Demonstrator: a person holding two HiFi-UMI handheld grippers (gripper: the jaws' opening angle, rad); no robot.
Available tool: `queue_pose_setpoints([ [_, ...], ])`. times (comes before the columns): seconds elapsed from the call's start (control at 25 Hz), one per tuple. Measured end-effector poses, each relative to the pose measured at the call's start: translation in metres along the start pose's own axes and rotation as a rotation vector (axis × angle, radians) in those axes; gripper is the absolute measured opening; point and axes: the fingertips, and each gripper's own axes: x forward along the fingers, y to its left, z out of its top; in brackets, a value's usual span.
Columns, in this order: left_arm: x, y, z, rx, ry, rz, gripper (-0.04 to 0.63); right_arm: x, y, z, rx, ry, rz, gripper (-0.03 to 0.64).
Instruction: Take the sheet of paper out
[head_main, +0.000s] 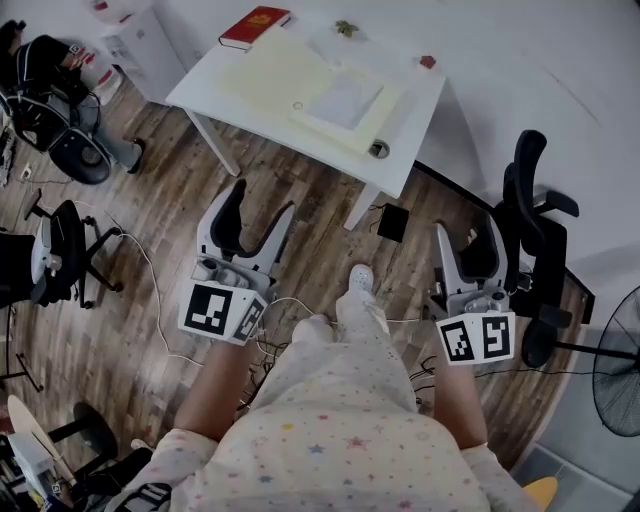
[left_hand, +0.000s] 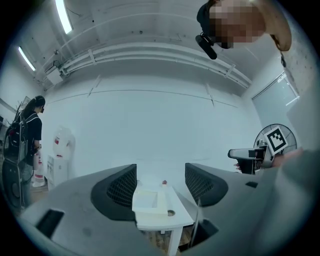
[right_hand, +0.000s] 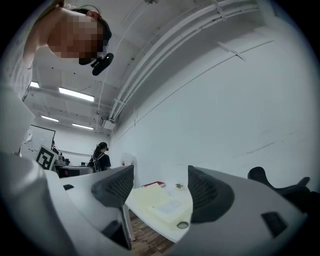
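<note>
- Closest in, your star-patterned clothing (head_main: 330, 440) fills the bottom of the head view, with one foot (head_main: 360, 280) set on the wooden floor (head_main: 150, 290).
- Your left gripper (head_main: 262, 200) hangs left of centre above the floor. Its own view (left_hand: 160, 177) shows the fingers spread wide with nothing between them.
- Your right gripper (head_main: 468, 228) hangs right of centre. Its own view (right_hand: 160, 185) shows the fingers equally wide and empty.
- A black office chair (head_main: 535, 230) stands just beside the right gripper, toward the right edge of the frame.
- Both grippers are well apart from the white tabletop (head_main: 418, 105), which sits in the upper middle of the head view.
- The sheet of paper (head_main: 345, 100) lies flat on the tabletop, resting on a pale yellow folder (head_main: 262, 72). It is untouched. In the right gripper view it shows in the gap between the fingers (right_hand: 167, 206).
- A red book (head_main: 254, 27) lies at the tabletop's far corner, at the top of the frame.
- Farthest off, a person in dark clothes (left_hand: 31, 125) stands at the left edge of the left gripper view.
</note>
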Motion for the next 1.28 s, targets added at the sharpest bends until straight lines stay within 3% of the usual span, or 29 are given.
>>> queue_pose_setpoints([
  [0.12, 0.017, 0.001, 0.000, 0.019, 0.001, 0.005, 0.285, 0.018, -0.010, -0.004, -0.005, 0.006, 0.020, 0.383],
  [0.28, 0.044, 0.006, -0.002, 0.027, 0.008, 0.025, 0.290, 0.050, -0.024, -0.011, 0.010, 0.029, 0.068, 0.431],
  [0.68, 0.127, 0.013, -0.015, 0.044, 0.037, 0.130, 0.290, 0.124, -0.094, -0.015, 0.017, 0.052, 0.171, 0.436],
  [0.92, 0.156, 0.017, -0.013, 0.074, 0.046, 0.176, 0.290, 0.151, -0.134, -0.019, 0.047, 0.068, 0.186, 0.436],
  [1.28, 0.199, 0.037, -0.028, 0.041, 0.072, 0.174, 0.290, 0.190, -0.142, -0.036, 0.086, 0.101, 0.180, 0.436],
])
